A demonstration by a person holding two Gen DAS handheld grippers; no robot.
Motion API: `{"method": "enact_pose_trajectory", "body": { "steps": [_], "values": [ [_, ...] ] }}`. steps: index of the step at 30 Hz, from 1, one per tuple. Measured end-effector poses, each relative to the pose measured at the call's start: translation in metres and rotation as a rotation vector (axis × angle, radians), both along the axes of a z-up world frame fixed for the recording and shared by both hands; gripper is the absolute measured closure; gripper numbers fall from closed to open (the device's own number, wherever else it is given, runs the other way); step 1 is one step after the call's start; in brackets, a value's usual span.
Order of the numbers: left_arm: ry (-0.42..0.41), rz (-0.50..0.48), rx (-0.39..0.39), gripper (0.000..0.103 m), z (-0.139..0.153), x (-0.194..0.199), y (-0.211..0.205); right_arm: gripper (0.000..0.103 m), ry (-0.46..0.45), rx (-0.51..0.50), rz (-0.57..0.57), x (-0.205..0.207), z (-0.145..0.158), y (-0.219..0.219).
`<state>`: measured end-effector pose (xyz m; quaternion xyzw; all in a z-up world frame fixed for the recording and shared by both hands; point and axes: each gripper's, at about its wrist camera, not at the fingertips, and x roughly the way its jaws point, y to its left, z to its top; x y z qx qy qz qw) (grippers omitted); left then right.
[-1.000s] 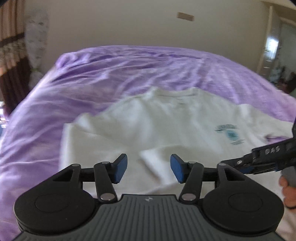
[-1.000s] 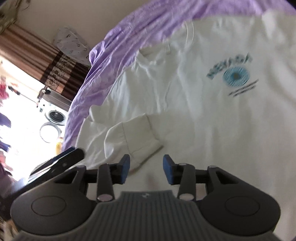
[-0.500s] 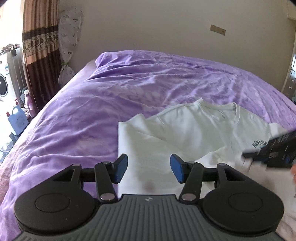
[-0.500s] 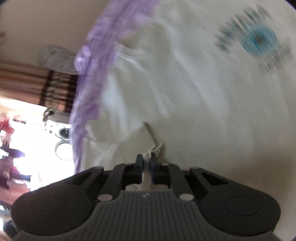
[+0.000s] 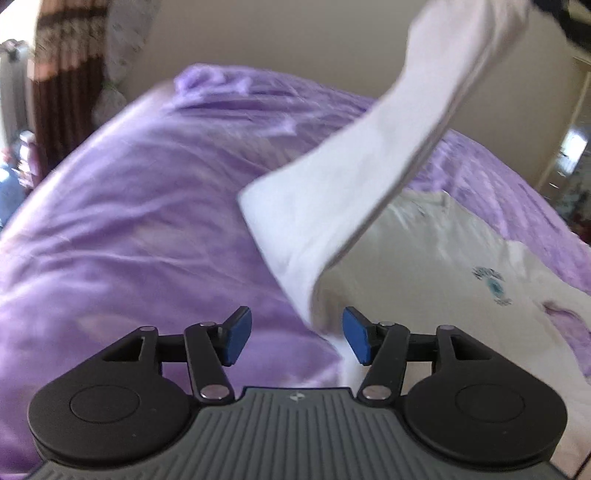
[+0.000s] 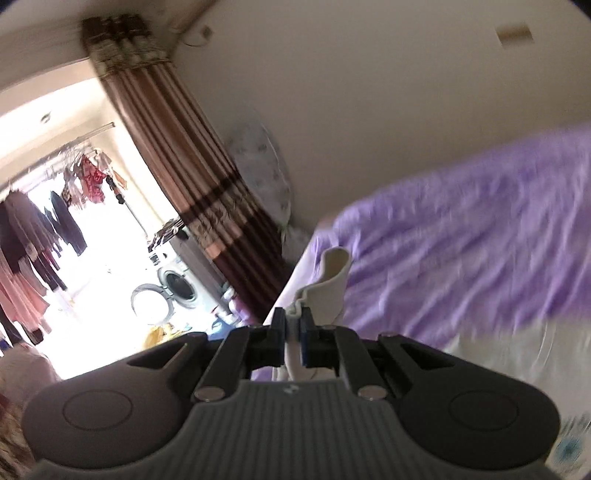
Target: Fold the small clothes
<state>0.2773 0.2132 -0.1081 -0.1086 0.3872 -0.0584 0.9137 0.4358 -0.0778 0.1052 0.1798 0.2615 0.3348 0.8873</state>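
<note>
A white sweatshirt (image 5: 461, 258) with a blue chest print lies on the purple bedspread (image 5: 129, 229). Its left sleeve (image 5: 369, 184) is lifted high, stretched up toward the top right of the left wrist view. My left gripper (image 5: 297, 341) is open and empty, low by the sweatshirt's lower left edge. My right gripper (image 6: 293, 338) is shut on the sleeve cuff (image 6: 328, 284), which sticks up past the fingertips. The right gripper's body shows dark at the top right corner of the left wrist view (image 5: 569, 18).
The bed fills most of both views, with a beige wall (image 6: 369, 92) behind. A brown striped curtain (image 6: 192, 177), a washing machine (image 6: 177, 280) and hanging clothes (image 6: 44, 229) lie off the bed's left side. A doorway (image 5: 572, 147) is at the far right.
My right gripper, shut on the cuff, has lifted the sleeve high off the sweatshirt and swung to face the curtain. My left gripper stayed open and shifted slightly.
</note>
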Motion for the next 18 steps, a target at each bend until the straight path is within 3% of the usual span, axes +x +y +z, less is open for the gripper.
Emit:
{"method": "enact_pose_trajectory", "body": {
  "steps": [5,8,10,12,13,16,18],
  "values": [
    [0.028,-0.03,-0.074,0.032,-0.024,0.028,-0.019,0.101,-0.023,-0.051,0.0,-0.001,0.016,0.003],
    [0.066,-0.001,-0.075,0.038,-0.04,0.044,-0.027,0.101,-0.021,-0.048,-0.002,-0.004,0.017,0.004],
    [0.075,0.016,-0.041,0.06,-0.046,0.05,-0.031,0.101,-0.029,-0.055,-0.004,-0.004,0.017,0.004],
    [0.103,0.025,-0.04,0.097,-0.048,0.055,-0.028,0.101,-0.042,-0.062,-0.017,-0.007,0.019,-0.004],
    [0.097,0.028,-0.057,0.099,-0.046,0.056,-0.025,0.101,-0.048,-0.065,-0.024,-0.004,0.019,-0.001],
    [0.023,0.091,0.035,0.1,-0.02,0.055,-0.014,0.101,-0.06,-0.059,-0.062,0.0,0.019,-0.023],
    [0.017,0.071,0.013,0.1,-0.01,0.053,-0.006,0.101,-0.066,-0.045,-0.093,0.004,0.016,-0.043]
  ]
}}
